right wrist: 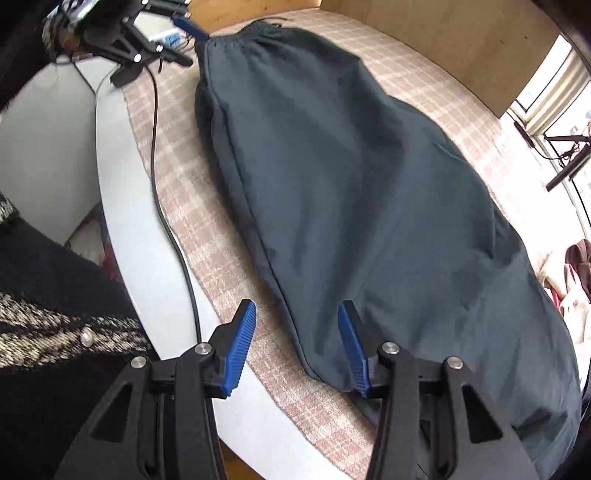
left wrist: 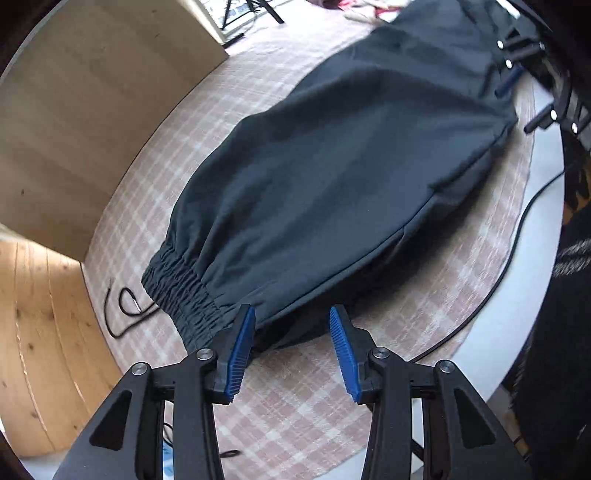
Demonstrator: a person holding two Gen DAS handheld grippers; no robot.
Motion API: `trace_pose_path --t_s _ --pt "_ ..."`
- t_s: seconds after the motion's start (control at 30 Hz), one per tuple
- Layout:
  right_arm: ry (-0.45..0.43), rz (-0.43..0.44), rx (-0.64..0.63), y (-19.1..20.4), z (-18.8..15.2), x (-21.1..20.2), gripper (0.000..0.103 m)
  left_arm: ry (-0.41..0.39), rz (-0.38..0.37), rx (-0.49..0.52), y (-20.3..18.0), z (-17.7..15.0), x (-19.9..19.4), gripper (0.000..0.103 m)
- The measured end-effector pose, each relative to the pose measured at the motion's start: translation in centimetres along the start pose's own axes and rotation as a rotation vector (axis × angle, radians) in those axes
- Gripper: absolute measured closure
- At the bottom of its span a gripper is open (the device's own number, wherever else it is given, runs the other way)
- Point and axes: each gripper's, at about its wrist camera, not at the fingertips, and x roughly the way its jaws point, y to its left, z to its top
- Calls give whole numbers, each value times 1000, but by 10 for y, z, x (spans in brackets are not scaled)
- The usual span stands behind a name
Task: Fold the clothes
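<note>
A dark trouser leg point(left wrist: 332, 177) lies flat along the checked cloth point(left wrist: 295, 398), with its elastic cuff point(left wrist: 181, 291) nearest the left wrist camera. My left gripper point(left wrist: 291, 317) is open at the cuff end, its fingers straddling the garment's near edge just right of the cuff. My right gripper point(right wrist: 297, 310) is open at the other end of the same dark garment point(right wrist: 369, 206), its jaws set across the side seam. The left gripper point(right wrist: 177, 26) also shows far off in the right wrist view, and the right gripper point(left wrist: 524, 74) shows at the top right of the left wrist view.
The white table point(right wrist: 122, 229) under the cloth has a black cable point(right wrist: 162, 206) running along its edge. A person's dark patterned sleeve point(right wrist: 55, 325) is at lower left. Brown board panels point(left wrist: 92, 110) stand behind the table. Other clothes point(right wrist: 576, 273) are piled at the far right.
</note>
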Motion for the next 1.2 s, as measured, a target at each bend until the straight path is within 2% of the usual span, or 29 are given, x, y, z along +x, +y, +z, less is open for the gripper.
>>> trace_pose_path --t_s 0.1,0.13,0.17,0.2,0.3,0.4,0.5,0.53,0.57,0.6,0.67,0.8,0.87,0.93,1.0,1.1,1.2 --pt "55 -23 -18 -2 -1 16 59 53 21 60 8 1 18 64" --pt "73 -30 -12 -6 -2 21 71 71 28 80 10 1 24 68" --pt "79 -27 2 -11 -2 22 81 107 16 88 14 -1 32 85" --pt "81 -21 20 -17 -2 21 99 138 6 93 18 -5 38 96" --pt "57 -39 60 -35 1 9 101 120 -12 101 27 -2 35 97" --pt "-20 -166 98 -59 14 -18 101 54 65 73 54 18 16 97" --pt "-166 -323 222 -91 29 -65 101 -74 245 23 86 43 -20 97" --pt "-170 -332 222 -88 29 -64 101 -131 306 -2 93 49 -34 98" --pt "-153 -324 204 -80 27 -56 101 -176 322 -20 94 48 -46 98" --pt "-137 -315 186 -72 25 -48 101 -197 312 -20 91 43 -51 98" --pt "-105 -299 151 -56 22 -33 101 -165 255 5 78 25 -40 98" --pt "-40 -264 79 -25 15 -1 101 10 149 54 42 -22 24 97" --pt "-7 -247 43 -9 11 14 101 45 93 49 29 -37 39 94" --pt "17 -232 11 3 11 22 100 66 88 38 24 -44 43 93" --pt "29 -157 66 -5 16 9 98 61 75 5 25 -48 35 83" --pt "-56 -19 162 -25 12 -37 91 31 10 -85 33 -60 15 81" --pt "-183 57 267 -56 4 -97 90 -62 -56 -303 73 -67 -22 80"
